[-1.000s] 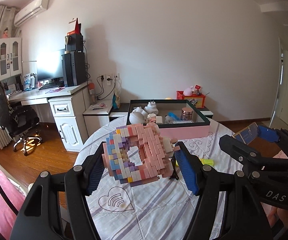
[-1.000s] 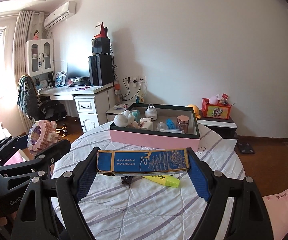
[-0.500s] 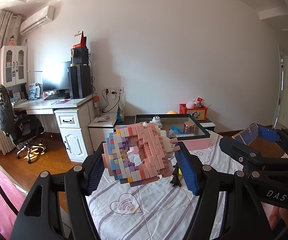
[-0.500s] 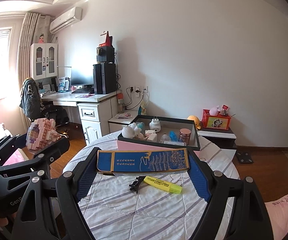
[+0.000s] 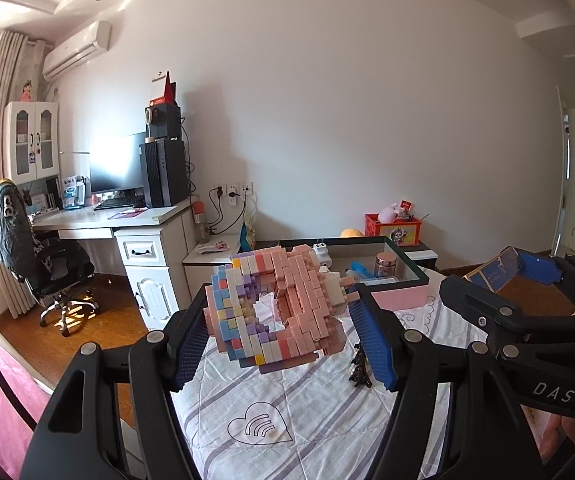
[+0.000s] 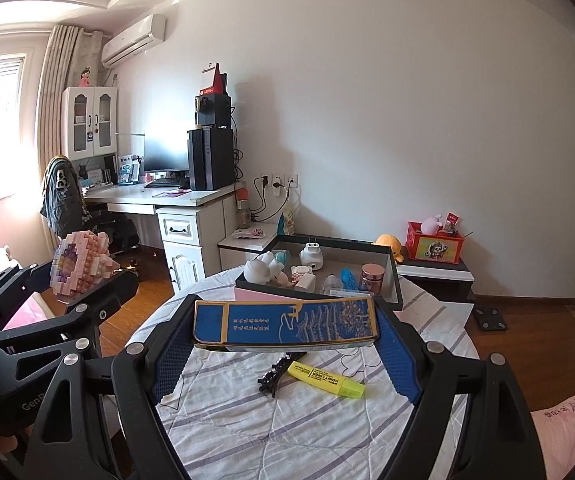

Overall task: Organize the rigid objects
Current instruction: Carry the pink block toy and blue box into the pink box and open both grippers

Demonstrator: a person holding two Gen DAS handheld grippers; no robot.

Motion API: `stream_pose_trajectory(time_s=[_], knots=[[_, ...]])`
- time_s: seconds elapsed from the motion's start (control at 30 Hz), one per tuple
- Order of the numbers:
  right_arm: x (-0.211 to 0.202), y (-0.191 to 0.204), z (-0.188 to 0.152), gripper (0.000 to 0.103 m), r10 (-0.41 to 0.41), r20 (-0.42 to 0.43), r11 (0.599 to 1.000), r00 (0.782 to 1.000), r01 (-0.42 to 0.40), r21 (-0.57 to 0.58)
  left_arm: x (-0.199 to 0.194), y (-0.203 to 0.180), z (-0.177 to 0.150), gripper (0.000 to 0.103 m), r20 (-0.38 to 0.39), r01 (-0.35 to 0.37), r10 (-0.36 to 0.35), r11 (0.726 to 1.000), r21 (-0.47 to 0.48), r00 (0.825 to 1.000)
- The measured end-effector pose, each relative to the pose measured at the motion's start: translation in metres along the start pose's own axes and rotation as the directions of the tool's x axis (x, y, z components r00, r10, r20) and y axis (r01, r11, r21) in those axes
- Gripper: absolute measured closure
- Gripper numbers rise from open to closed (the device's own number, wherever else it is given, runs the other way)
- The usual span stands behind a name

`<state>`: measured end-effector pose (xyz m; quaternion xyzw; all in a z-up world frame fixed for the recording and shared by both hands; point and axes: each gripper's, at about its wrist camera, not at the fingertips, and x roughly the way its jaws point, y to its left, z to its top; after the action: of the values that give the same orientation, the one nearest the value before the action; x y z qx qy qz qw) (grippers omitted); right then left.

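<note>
With both grippers raised over the table [image 6: 247, 420], left gripper [image 5: 283, 320] fingers are clamped on the pink brick-built model [image 5: 275, 312]. Right gripper [image 6: 285, 328] fingers clamp the flat blue box [image 6: 287, 322] endwise, above the yellow highlighter [image 6: 325, 378].

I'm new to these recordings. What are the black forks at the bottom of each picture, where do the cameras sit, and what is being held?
No robot here: a person holds a hand tool in each hand, each with two fingers and a wide-angle camera looking along them. In the left view, the left gripper clamps a pink brick model. In the right view, the right gripper clamps a blue flat box. Below lies a round table with a striped cloth, a yellow highlighter and a small black Eiffel Tower model. Behind stands a pink tray of small items.
</note>
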<state>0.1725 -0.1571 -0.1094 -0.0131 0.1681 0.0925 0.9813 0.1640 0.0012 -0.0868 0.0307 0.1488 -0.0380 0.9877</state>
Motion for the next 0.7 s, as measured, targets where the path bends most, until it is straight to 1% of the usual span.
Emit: stream_pose_trajectory(time_s=[0.17, 0.3, 0.37, 0.43, 0.53, 0.7], knots=[[0.021, -0.010, 0.010, 0.020, -0.013, -0.008, 1.000, 1.000, 0.013, -0.009, 0.028, -0.006, 0.010, 0.035, -0.003, -0.001, 0.001, 1.000, 0.023, 1.000], [0.053, -0.027, 0.026, 0.020, -0.030, -0.013, 0.999, 0.999, 0.030, -0.016, 0.069, -0.014, 0.024, 0.035, -0.022, 0.028, -0.027, 0.999, 0.040, 0.999], [0.075, -0.039, 0.033, 0.020, -0.041, -0.023, 0.999, 0.999, 0.040, -0.015, 0.099, -0.018, 0.031, 0.035, -0.044, 0.062, -0.060, 0.997, 0.053, 0.997], [0.102, -0.050, 0.038, 0.020, -0.044, -0.051, 0.999, 0.998, 0.044, -0.014, 0.133, -0.023, 0.037, 0.035, -0.082, 0.086, -0.081, 0.995, 0.056, 0.993], [0.147, -0.065, 0.045, 0.020, -0.059, -0.092, 0.998, 0.994, 0.057, -0.024, 0.186, -0.028, 0.042, 0.035, -0.122, 0.101, -0.092, 0.993, 0.068, 0.988], [0.224, -0.088, 0.042, 0.020, -0.064, -0.188, 0.998, 0.980, 0.060, -0.032, 0.275, -0.039, 0.037, 0.035, -0.242, 0.127, -0.106, 0.989, 0.071, 0.964]])
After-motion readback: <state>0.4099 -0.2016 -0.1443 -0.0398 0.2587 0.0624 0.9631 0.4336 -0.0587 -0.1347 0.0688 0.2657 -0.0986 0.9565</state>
